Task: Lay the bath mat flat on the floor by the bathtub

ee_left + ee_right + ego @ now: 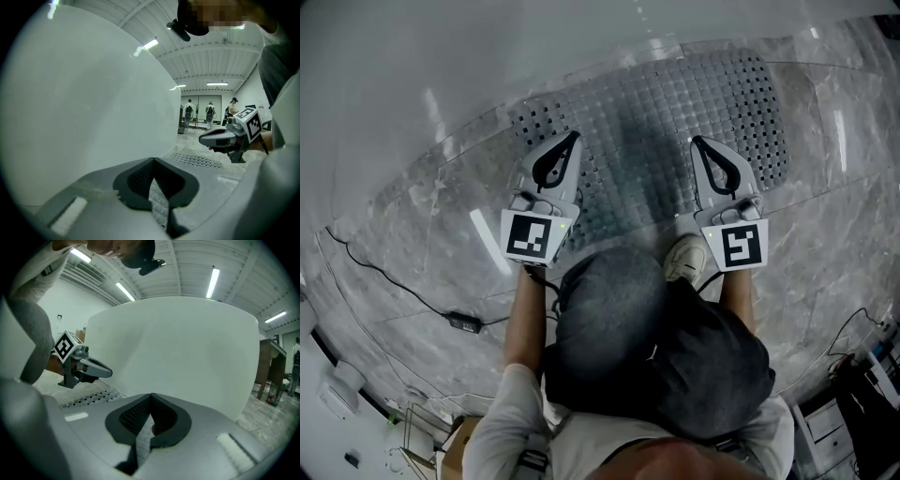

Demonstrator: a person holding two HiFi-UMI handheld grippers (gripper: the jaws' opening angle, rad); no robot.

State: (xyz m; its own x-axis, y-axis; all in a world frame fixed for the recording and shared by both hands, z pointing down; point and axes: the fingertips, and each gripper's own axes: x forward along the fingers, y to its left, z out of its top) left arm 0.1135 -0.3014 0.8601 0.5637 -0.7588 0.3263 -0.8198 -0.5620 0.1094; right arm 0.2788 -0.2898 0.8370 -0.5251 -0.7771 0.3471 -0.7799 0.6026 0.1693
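Bath mat (675,112): flat on the marble floor (422,202), just beside the bathtub (487,66).
Left gripper (575,136): clenched, empty, above the mat's left part.
Right gripper (695,142): clenched, empty, above its right part.
Head view only: whole mat, shoe (684,258) by its near edge.
Left gripper view only: people (189,110) far off.

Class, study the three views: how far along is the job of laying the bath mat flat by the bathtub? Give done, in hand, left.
Done: the bath mat lies spread on the floor beside the bathtub, no fold showing. In hand: the left gripper and right gripper hang over its near edge, jaws together, seemingly holding nothing. Left: probably only drawing the grippers away.
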